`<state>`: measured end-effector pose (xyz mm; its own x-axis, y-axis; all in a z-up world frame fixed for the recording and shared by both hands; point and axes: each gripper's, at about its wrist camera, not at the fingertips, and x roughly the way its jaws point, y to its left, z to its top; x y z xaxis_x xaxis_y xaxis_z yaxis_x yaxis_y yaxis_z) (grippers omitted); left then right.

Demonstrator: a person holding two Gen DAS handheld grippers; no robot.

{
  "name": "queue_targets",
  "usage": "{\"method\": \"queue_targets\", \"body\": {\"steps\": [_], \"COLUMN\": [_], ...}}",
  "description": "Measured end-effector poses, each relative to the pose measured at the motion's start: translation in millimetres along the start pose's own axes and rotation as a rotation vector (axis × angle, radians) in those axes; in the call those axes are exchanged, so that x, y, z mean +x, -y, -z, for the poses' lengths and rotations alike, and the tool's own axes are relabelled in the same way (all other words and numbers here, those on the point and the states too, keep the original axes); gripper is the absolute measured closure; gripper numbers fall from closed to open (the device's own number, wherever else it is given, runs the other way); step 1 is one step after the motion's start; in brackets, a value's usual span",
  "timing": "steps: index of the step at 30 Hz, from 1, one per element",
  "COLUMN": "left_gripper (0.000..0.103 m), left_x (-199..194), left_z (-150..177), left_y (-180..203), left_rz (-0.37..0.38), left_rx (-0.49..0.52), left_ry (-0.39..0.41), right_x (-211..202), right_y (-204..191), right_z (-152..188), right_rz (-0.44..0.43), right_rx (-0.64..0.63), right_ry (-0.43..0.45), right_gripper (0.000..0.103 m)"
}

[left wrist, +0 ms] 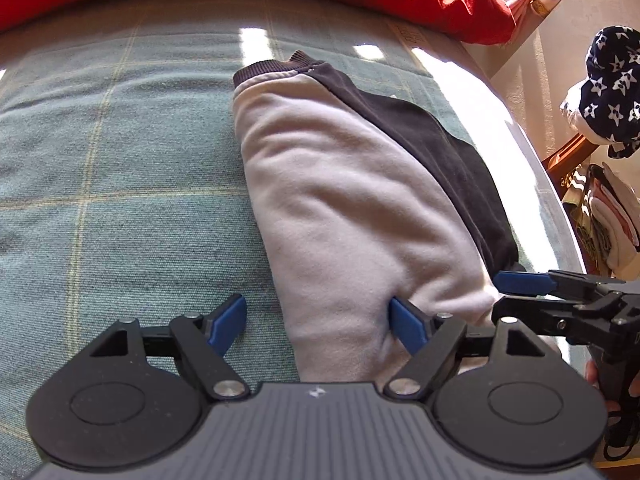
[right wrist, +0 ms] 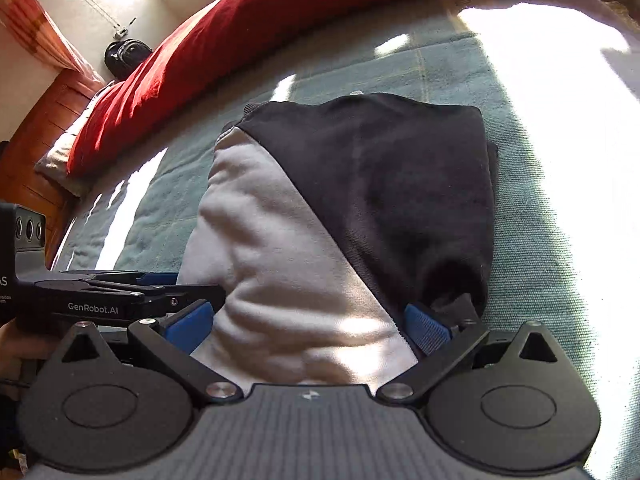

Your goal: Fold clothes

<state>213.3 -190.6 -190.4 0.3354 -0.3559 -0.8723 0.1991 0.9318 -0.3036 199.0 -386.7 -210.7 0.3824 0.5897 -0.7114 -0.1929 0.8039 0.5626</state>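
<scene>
The folded grey-and-black sweatshirt (left wrist: pixel 360 208) lies on the green blanket (left wrist: pixel 120 184). Left gripper (left wrist: pixel 316 326) stands wide at 6 o'clock; right gripper (right wrist: pixel 308 326) wide too, perhaps touching cloth.

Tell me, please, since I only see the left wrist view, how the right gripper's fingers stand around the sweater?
Observer: The right gripper stands wide open, with the near end of the sweater between its fingers.
Operator: Thank you. Does either finger sit under the cloth?
Observer: Yes, a fold of the dark panel drapes over the finger on the right of that view; the other lies beside the grey part.
Operator: Is there anything past the bed on that side?
Observer: A dark bag sits by the wall, beyond the red blanket.
</scene>
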Motion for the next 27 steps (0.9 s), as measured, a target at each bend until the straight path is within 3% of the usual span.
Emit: {"method": "queue_targets", "body": {"steps": [2, 10, 12, 19, 24, 27], "left_gripper": [0.023, 0.023, 0.023, 0.021, 0.020, 0.020], "left_x": [1.1, -4.3, -2.7, 1.1, 2.5, 2.9], "left_z": [-0.9, -3.4, -2.4, -2.0, -3.1, -3.4], "left_y": [-2.8, -3.8, -4.8, -10.8, -11.5, -11.6], "left_rz": [0.009, 0.017, 0.015, 0.026, 0.031, 0.032], "left_rx": [-0.008, -0.014, -0.022, -0.059, -0.044, -0.040], "left_ry": [-0.009, -0.029, -0.043, -0.070, -0.085, -0.090], "right_x": [-11.3, -44.7, -42.6, -19.5, -43.3, -55.4], "right_y": [3.4, 25.8, 40.3, 60.4, 72.8, 70.5], "right_z": [-0.9, -22.4, -28.8, -38.8, 3.3, 26.6], "right_rz": [-0.026, 0.009, -0.032, -0.100, -0.140, -0.143], "right_rx": [0.039, 0.076, 0.139, 0.257, 0.314, 0.309], "right_ry": [0.020, 0.221, 0.248, 0.232, 0.231, 0.192], "right_gripper": [0.000, 0.000, 0.000, 0.000, 0.001, 0.010]}}
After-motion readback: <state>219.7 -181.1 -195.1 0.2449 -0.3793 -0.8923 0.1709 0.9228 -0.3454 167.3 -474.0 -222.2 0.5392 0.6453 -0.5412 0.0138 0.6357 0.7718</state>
